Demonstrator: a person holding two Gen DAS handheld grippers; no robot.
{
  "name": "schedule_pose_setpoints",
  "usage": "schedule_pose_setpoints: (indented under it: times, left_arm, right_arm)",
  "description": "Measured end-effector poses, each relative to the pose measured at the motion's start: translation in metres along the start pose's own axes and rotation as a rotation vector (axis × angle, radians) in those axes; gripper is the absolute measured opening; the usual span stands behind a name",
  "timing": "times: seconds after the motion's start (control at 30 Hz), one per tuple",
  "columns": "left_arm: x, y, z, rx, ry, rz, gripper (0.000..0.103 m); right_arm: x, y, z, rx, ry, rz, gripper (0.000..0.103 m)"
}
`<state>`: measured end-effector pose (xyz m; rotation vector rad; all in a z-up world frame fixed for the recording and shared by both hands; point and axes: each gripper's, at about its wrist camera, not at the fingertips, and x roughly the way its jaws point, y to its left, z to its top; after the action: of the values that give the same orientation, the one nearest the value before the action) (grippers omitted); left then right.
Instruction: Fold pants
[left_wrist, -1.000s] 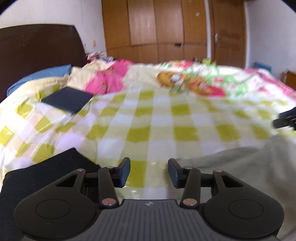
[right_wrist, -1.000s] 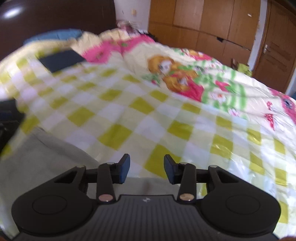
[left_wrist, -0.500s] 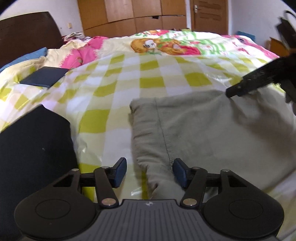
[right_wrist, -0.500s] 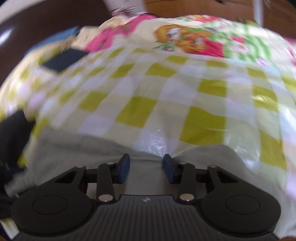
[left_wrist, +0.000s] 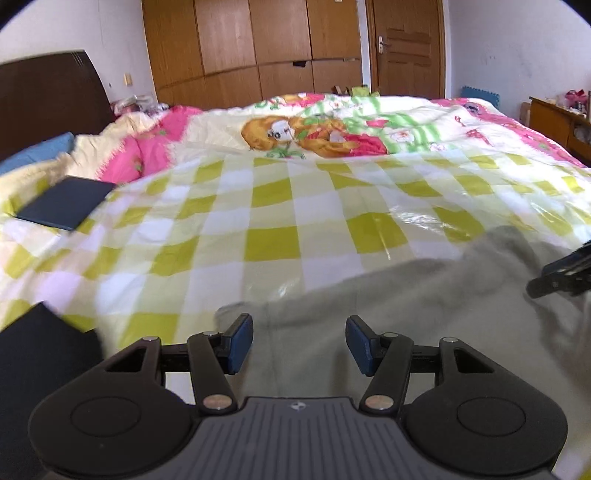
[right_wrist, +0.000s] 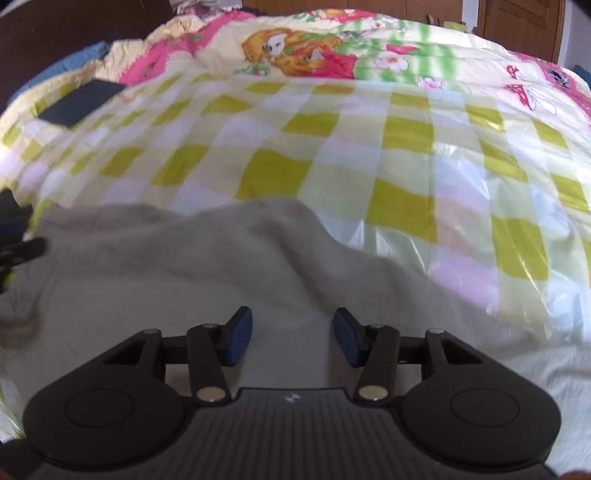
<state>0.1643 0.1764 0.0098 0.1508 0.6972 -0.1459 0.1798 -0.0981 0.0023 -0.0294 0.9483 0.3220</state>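
The pants (left_wrist: 424, 295), grey-beige, lie spread on the checked sheet (left_wrist: 273, 206) at the near edge of the bed, rumpled, with a raised fold along their far edge (right_wrist: 258, 221). The left gripper (left_wrist: 300, 343) hangs over the left part of the cloth with its blue pads well apart; fabric shows in the gap below them, but the pads do not press on it. The right gripper (right_wrist: 293, 341) hovers over the right part of the pants, its jaws opening, cloth under the gap and nothing pinched (the frame is somewhat blurred here). Its dark tip also shows at the right edge of the left view (left_wrist: 557, 273), over the pants.

A dark folded garment (left_wrist: 40, 354) lies just left of the pants. A dark flat rectangle (left_wrist: 68, 202) sits farther up the bed, near a pink cartoon quilt (left_wrist: 317, 133). A wooden wardrobe (left_wrist: 255, 48) stands behind.
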Motion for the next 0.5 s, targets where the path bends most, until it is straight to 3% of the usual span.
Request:
schedule_pose_setpoints:
  times: [0.1,0.23,0.4,0.5]
  left_arm:
    - [0.034,0.004,0.002,0.015,0.066,0.033,0.070]
    - [0.041,0.010,0.004,0.029,0.075,0.088,0.072]
    - [0.017,0.000,-0.003,0.052,0.066,0.210,0.071]
    - [-0.009,-0.023,-0.007,0.067,0.020,0.197,0.071]
  right_arm:
    - [0.013,0.003,0.012,-0.007,-0.024,0.045,0.053]
    - [0.038,-0.031,0.022,0.144,-0.027,0.044,0.044]
    - [-0.015,-0.044,-0.002,0.169,-0.102,0.022,0.050]
    - [-0.060,-0.077,-0.037,0.283,-0.158,0.007,0.053]
